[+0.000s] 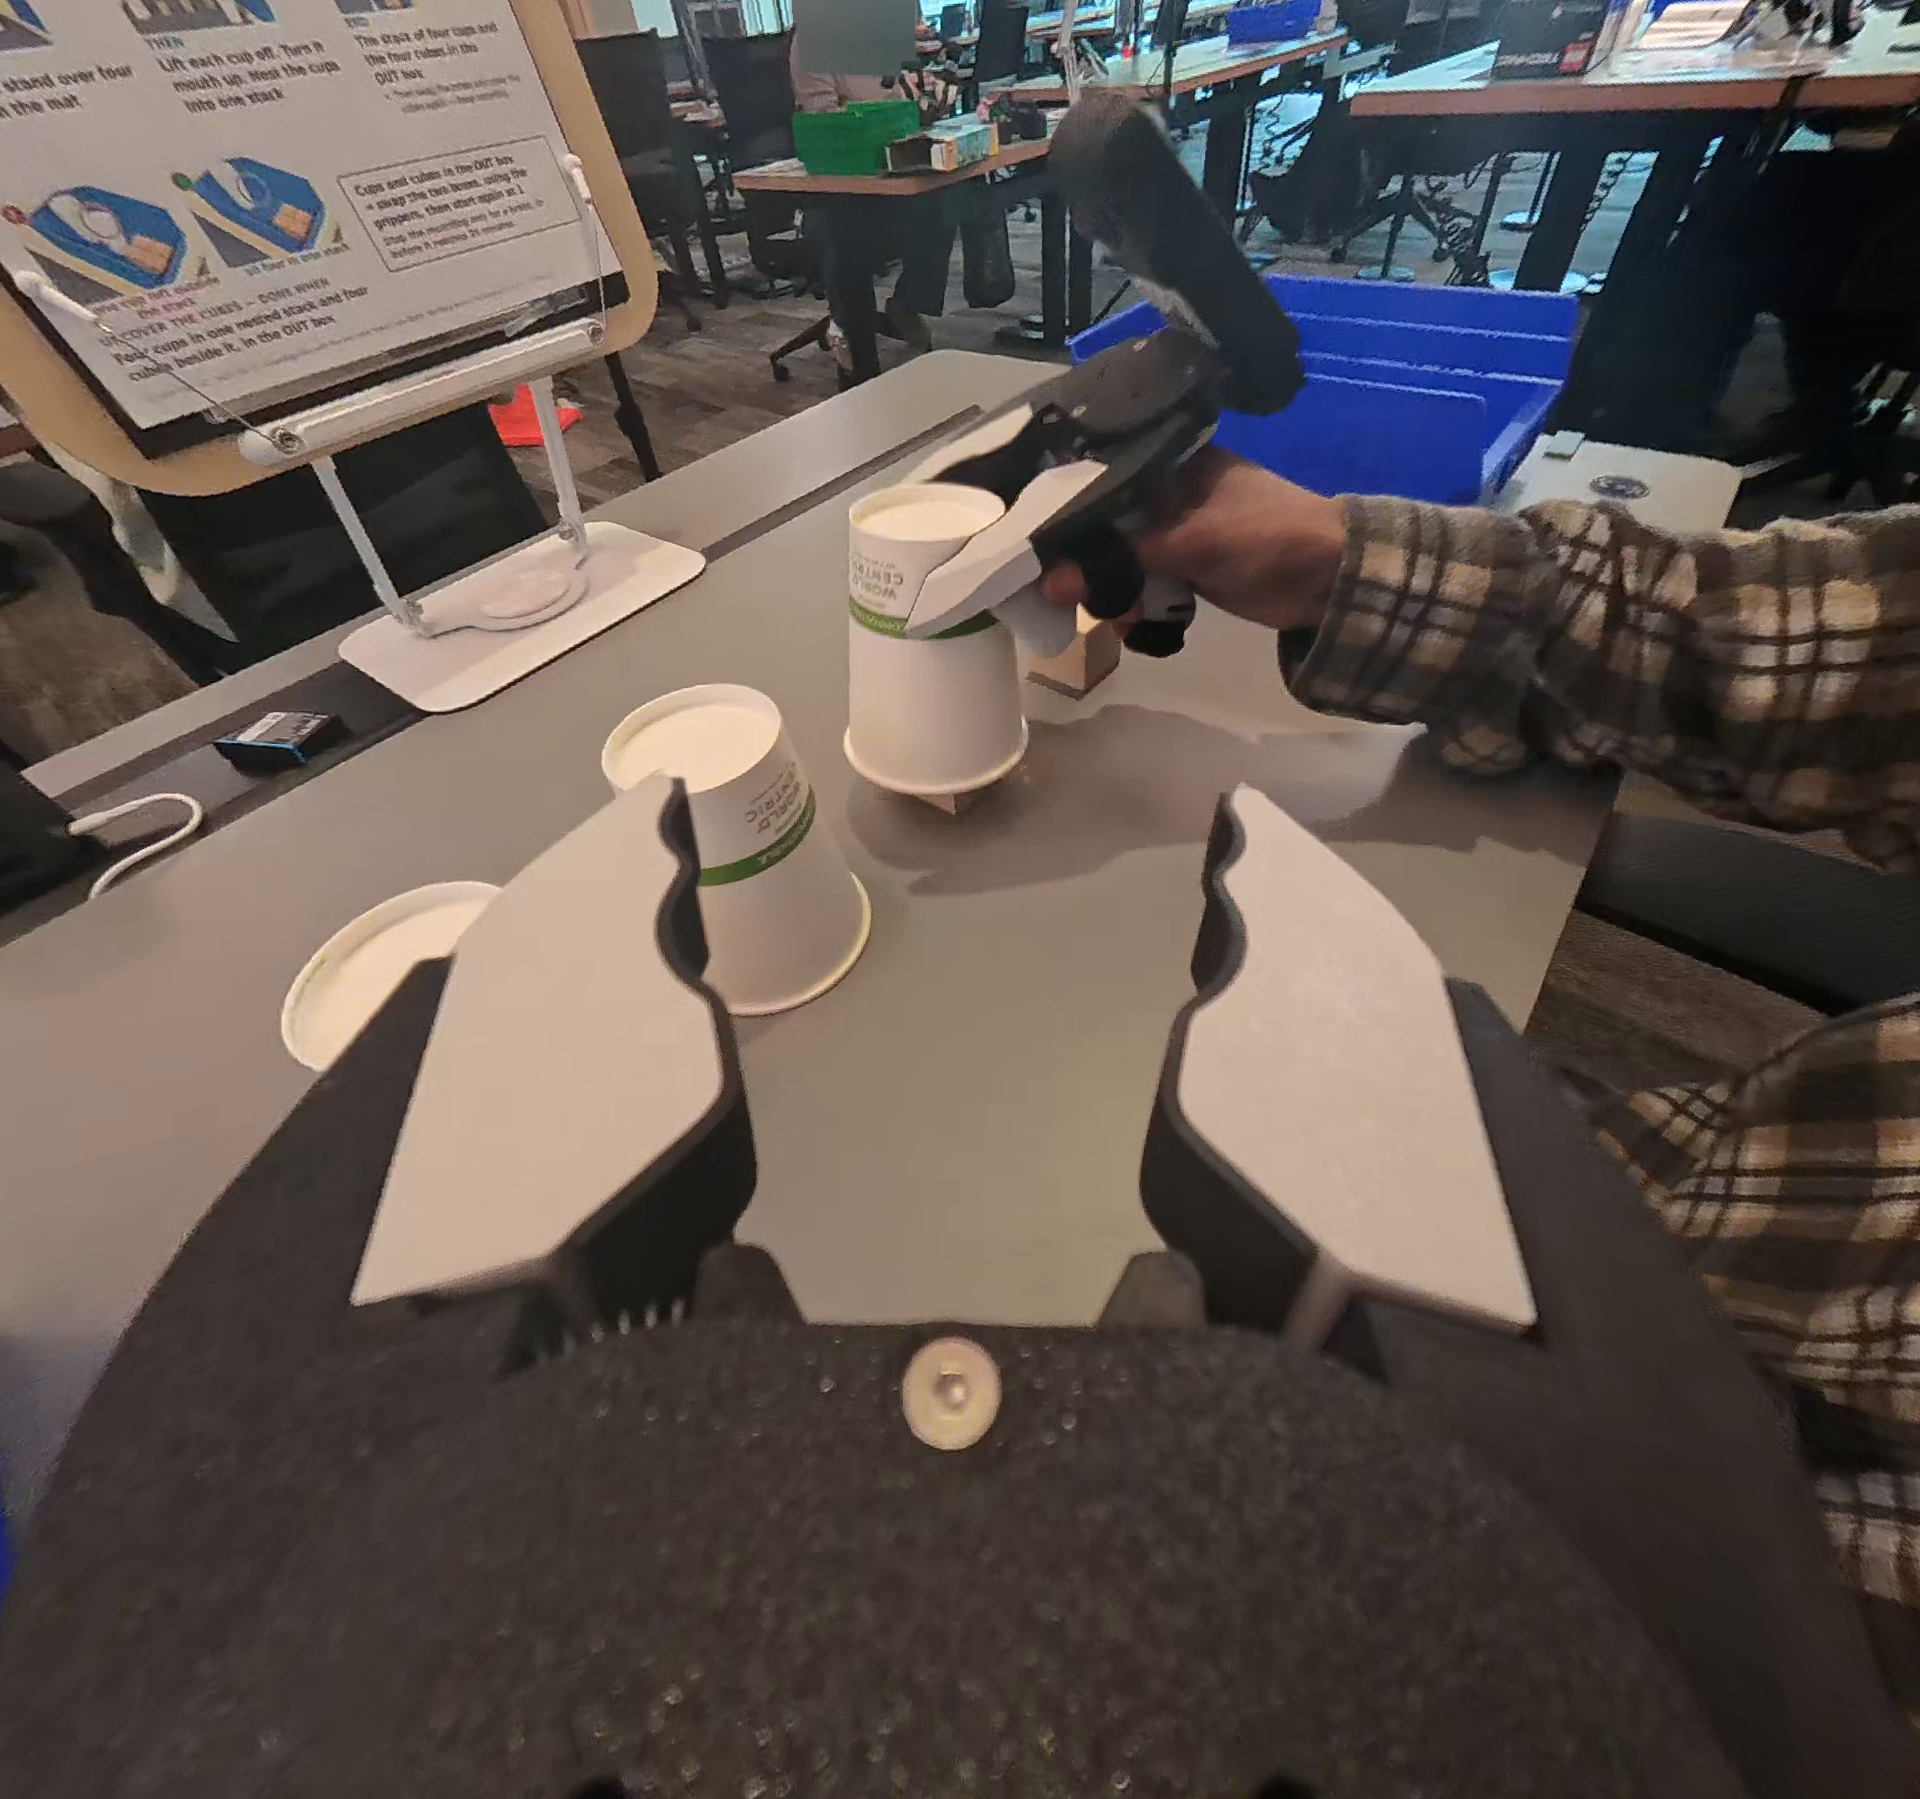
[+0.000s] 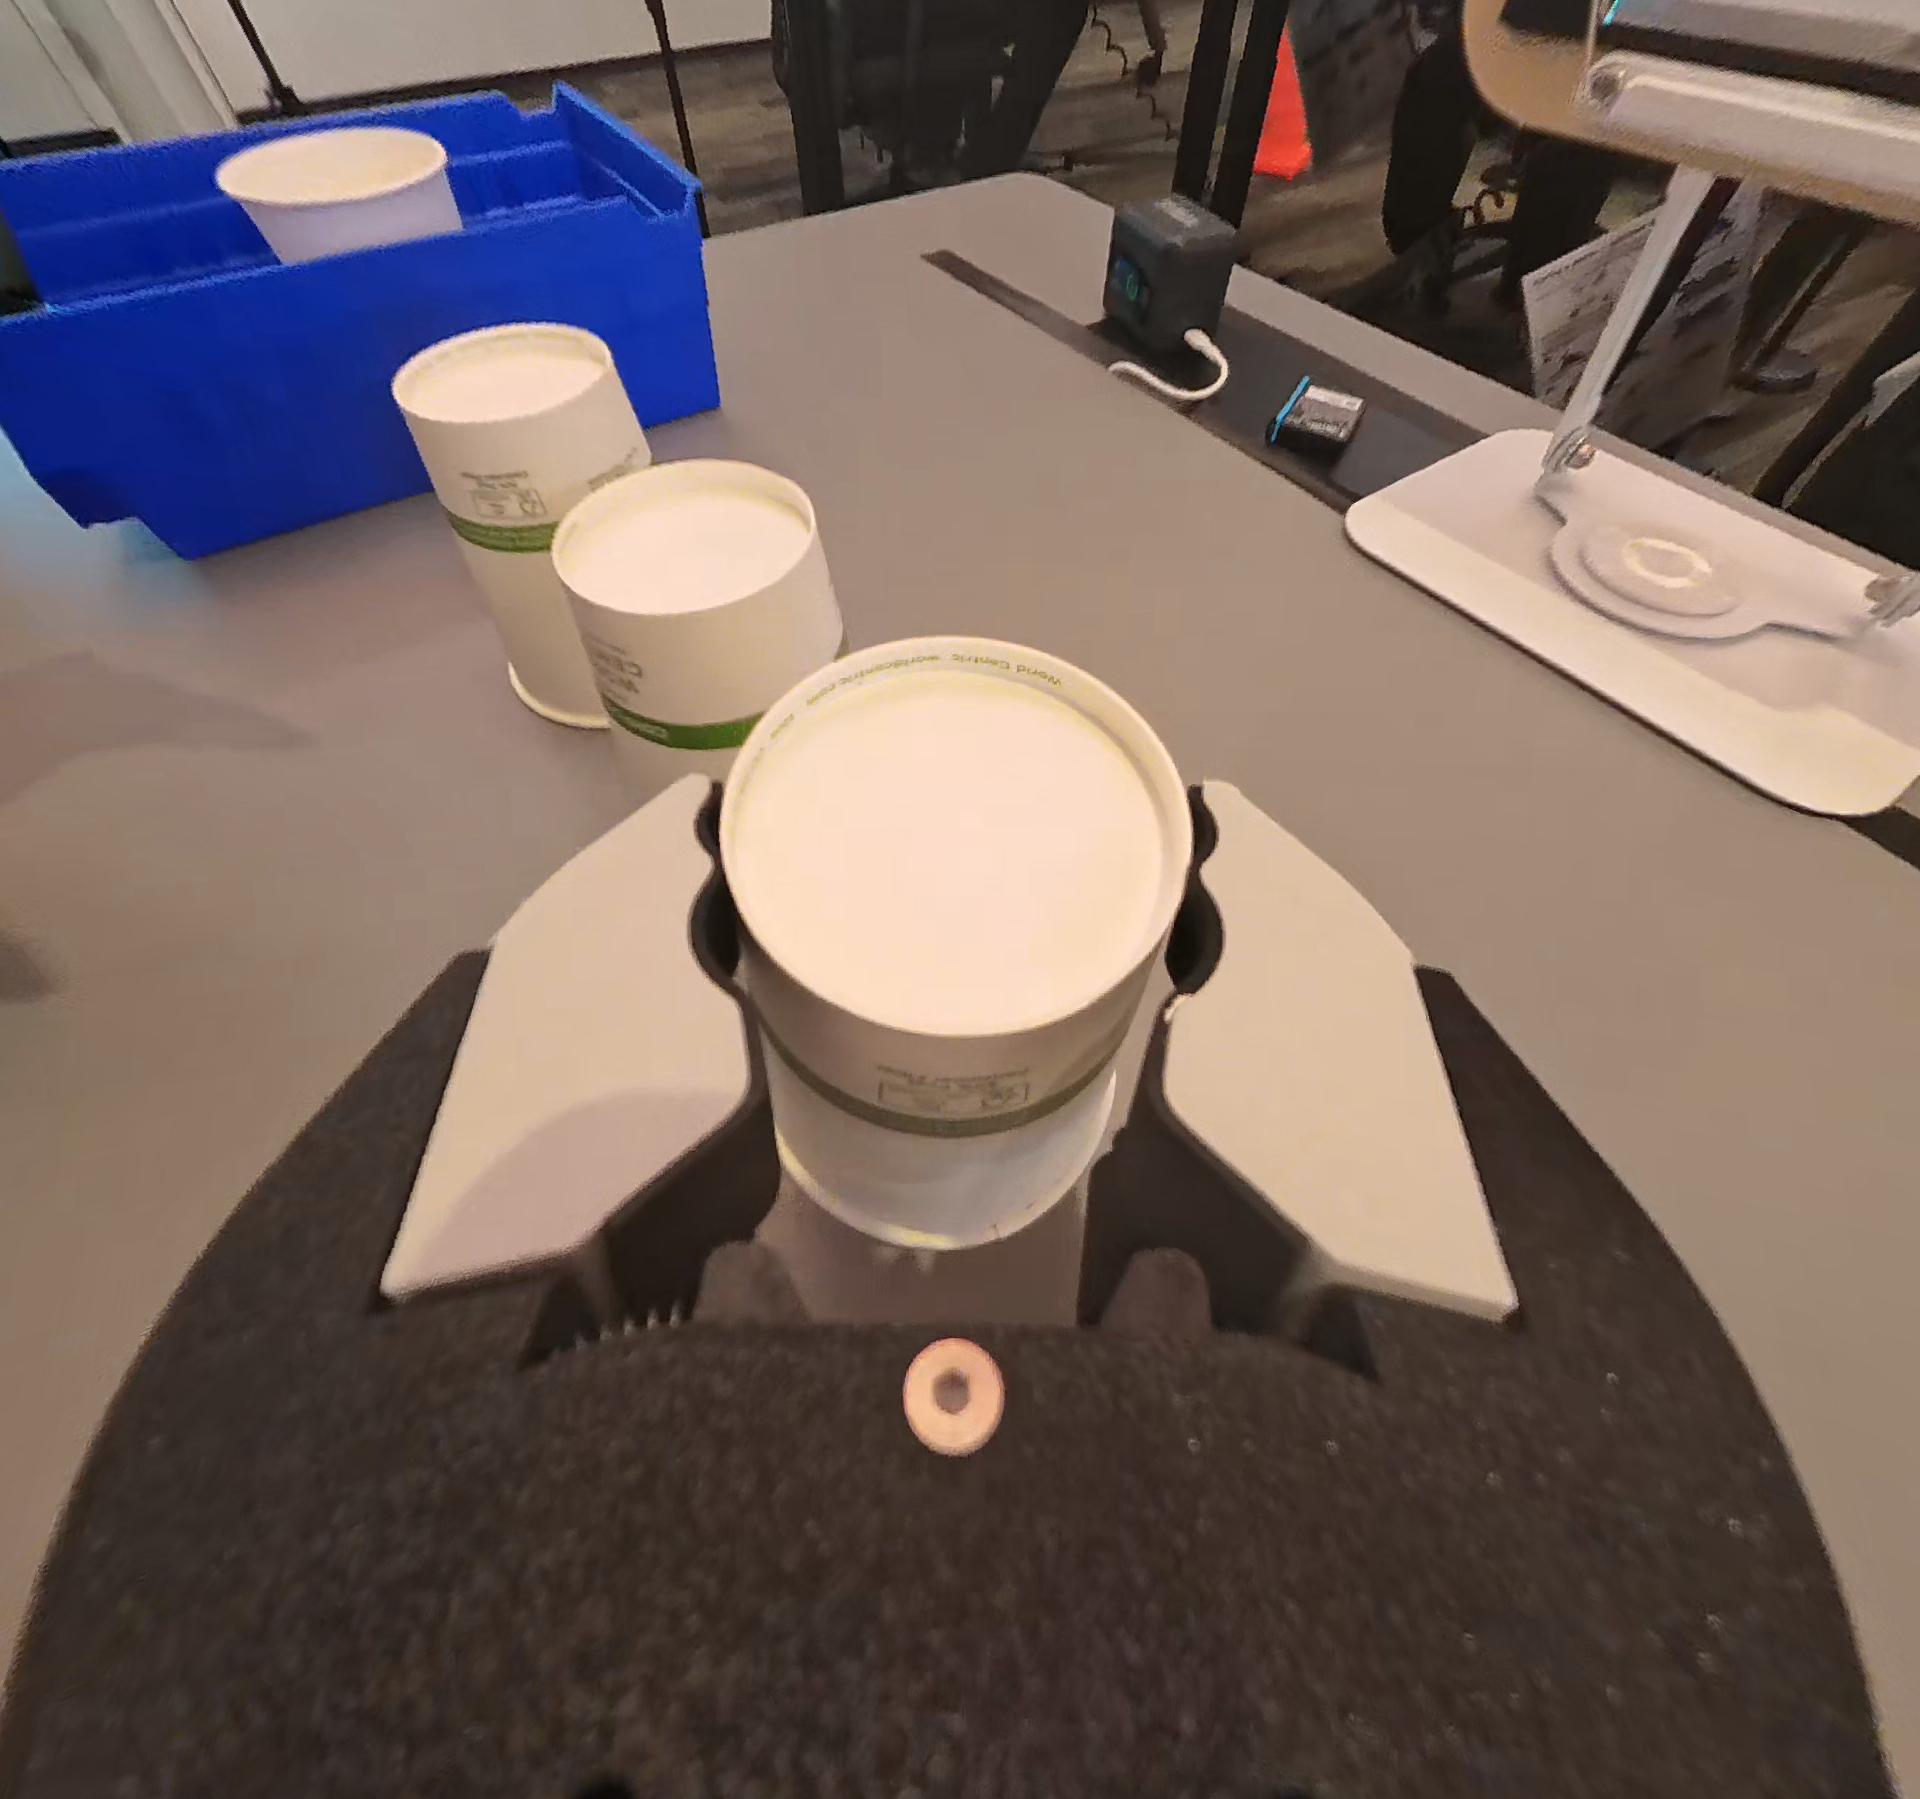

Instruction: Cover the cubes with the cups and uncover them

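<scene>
Three white paper cups with a green band stand mouth down in a row on the grey table (image 1: 1039, 1074). My right gripper (image 2: 956, 804) is shut on the nearest one (image 2: 951, 918). In the left wrist view that gripper (image 1: 940, 544) holds the cup (image 1: 930, 669) slightly raised, and a wooden cube (image 1: 951, 804) shows under its rim. A second cube (image 1: 1086, 674) sits uncovered behind it. My left gripper (image 1: 956, 845) is open and empty, above the table beside the middle cup (image 1: 774, 876). The third cup (image 1: 364, 970) is partly hidden by my left finger.
A blue bin (image 2: 312, 419) at the table's far end holds an upright cup (image 2: 343, 191). Another blue bin (image 1: 1403, 378) stands behind the right hand. An instruction board on a white stand (image 1: 520, 606), a black battery (image 1: 281, 741) and a charger with a cable (image 2: 1169, 279) line the table's edge.
</scene>
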A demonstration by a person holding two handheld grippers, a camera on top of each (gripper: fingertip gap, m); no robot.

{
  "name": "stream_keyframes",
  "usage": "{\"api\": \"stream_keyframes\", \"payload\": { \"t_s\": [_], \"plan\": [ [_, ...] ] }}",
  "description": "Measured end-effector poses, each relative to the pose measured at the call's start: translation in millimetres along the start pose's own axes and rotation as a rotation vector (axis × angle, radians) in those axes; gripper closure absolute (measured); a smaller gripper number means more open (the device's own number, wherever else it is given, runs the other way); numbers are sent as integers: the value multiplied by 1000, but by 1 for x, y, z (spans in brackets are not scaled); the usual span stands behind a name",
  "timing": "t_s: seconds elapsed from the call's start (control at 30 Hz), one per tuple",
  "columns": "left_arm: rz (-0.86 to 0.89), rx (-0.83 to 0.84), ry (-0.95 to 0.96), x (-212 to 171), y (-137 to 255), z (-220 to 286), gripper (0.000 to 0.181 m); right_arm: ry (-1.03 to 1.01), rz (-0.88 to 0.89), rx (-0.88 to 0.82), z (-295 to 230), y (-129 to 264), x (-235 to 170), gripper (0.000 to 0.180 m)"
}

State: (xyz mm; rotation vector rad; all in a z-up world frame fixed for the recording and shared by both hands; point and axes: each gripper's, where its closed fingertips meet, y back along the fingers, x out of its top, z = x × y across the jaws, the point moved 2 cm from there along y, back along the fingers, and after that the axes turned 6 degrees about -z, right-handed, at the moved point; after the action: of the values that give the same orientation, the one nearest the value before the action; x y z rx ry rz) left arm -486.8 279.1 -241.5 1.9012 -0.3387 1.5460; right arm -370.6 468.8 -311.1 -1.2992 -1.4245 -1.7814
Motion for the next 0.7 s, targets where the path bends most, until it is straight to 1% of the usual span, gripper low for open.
{"api": "stream_keyframes", "payload": {
  "t_s": [0.23, 0.57, 0.7],
  "plan": [
    [2, 3, 18, -3, 3, -5, 90, 2, -55, 5, -2, -15, -16, 98],
    [-27, -12, 6, -9, -3, -2, 91, 22, -62, 7, -4, -18, -23, 97],
    [-18, -3, 7, -9, -2, -4, 91, 32, -39, 12, -9, -14, -20, 56]
  ]
}}
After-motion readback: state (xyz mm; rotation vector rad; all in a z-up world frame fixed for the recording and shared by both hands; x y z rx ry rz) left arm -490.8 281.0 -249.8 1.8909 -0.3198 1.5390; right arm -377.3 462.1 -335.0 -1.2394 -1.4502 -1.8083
